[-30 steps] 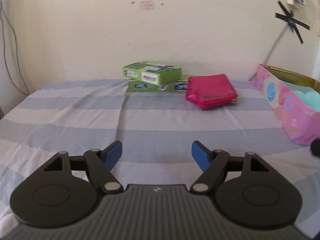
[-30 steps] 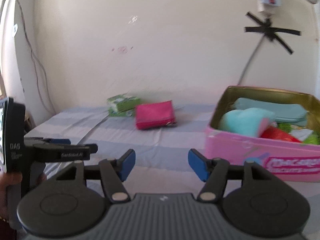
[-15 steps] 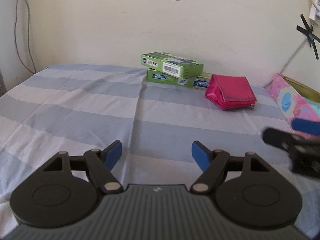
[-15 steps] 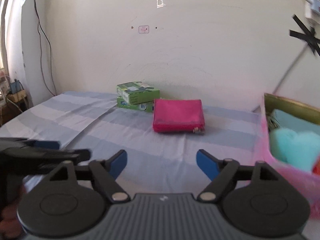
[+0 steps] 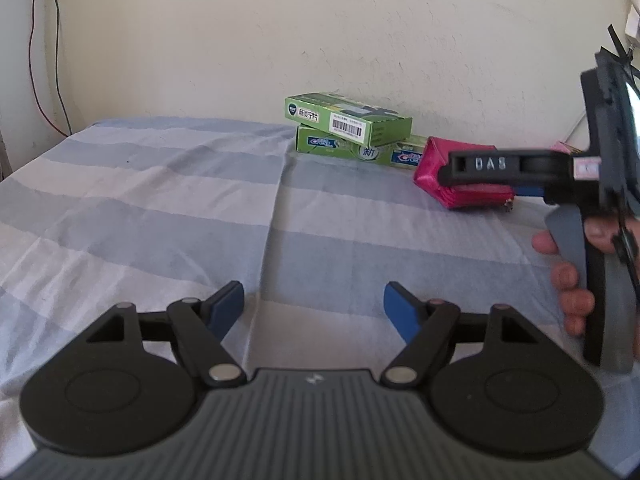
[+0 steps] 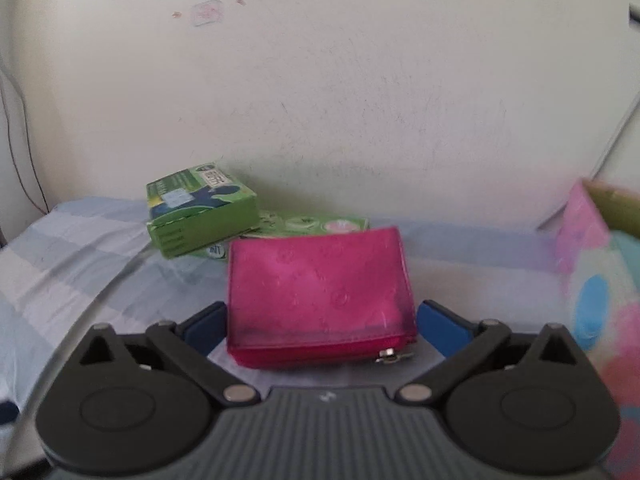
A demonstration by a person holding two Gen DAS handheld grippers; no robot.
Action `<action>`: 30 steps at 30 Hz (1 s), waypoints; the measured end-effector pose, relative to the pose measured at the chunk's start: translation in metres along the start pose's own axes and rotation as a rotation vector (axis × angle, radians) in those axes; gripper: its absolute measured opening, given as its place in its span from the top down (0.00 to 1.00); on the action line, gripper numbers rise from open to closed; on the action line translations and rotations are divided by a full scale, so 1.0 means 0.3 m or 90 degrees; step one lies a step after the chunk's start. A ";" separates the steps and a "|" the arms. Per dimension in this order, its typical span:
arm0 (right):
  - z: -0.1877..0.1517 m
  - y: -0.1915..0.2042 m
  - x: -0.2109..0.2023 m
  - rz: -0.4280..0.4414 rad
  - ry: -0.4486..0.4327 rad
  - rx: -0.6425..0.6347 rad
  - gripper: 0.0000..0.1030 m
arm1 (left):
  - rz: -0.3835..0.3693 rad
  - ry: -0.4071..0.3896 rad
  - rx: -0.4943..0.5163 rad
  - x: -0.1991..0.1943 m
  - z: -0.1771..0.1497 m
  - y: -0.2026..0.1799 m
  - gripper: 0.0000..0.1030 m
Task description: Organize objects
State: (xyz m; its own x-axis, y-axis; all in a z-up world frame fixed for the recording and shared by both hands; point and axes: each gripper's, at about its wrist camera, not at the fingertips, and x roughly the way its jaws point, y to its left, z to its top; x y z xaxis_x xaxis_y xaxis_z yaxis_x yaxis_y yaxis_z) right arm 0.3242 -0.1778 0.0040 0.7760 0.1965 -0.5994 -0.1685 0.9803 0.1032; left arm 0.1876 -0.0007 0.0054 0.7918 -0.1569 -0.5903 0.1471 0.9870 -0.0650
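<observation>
- Looking from the left wrist: the left gripper point(image 5: 314, 304) hangs over bare striped bed point(image 5: 140, 208), jaws apart with nothing between them.
- The pouch point(image 5: 460, 176) lies far right near the wall, just beside two stacked green boxes point(image 5: 348, 122), well apart from these jaws.
- The right gripper point(image 5: 532, 190) reaches in from the right edge, held by a hand point(image 5: 568, 276), its arm crossing in front of the pouch.
- Looking from the right wrist: the right gripper point(image 6: 320, 320) has its jaws opening wide, and the pouch point(image 6: 320, 292) sits squarely between the blue fingers point(image 6: 444, 320), not visibly pressed.
- Its long axis runs across the jaws, zipper edge nearest the camera.
- The pink box point(image 6: 600, 264) stands to the right; the right hand is clearly nearer and likely takes the pouch there.
</observation>
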 end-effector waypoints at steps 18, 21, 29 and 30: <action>-0.189 0.076 -0.278 0.061 0.023 -0.078 0.01 | -0.015 -0.002 -0.059 -0.005 0.013 0.044 0.23; -0.238 0.071 -0.355 0.071 0.022 -0.087 0.01 | -0.015 -0.001 -0.058 -0.004 0.014 0.042 0.23; -0.341 0.028 -0.514 0.058 0.009 -0.043 0.01 | -0.011 0.000 -0.050 -0.006 0.009 0.038 0.19; -0.349 0.019 -0.531 0.052 0.007 -0.031 0.01 | -0.012 0.000 -0.049 -0.006 0.009 0.037 0.18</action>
State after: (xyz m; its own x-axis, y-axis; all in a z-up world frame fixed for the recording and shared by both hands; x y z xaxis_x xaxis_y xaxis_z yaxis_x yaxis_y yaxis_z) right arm 0.1358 -0.2058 0.0168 0.7513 0.2749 -0.5999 -0.2604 0.9588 0.1133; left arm 0.1893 0.0106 0.0079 0.7896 -0.1751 -0.5881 0.1160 0.9837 -0.1370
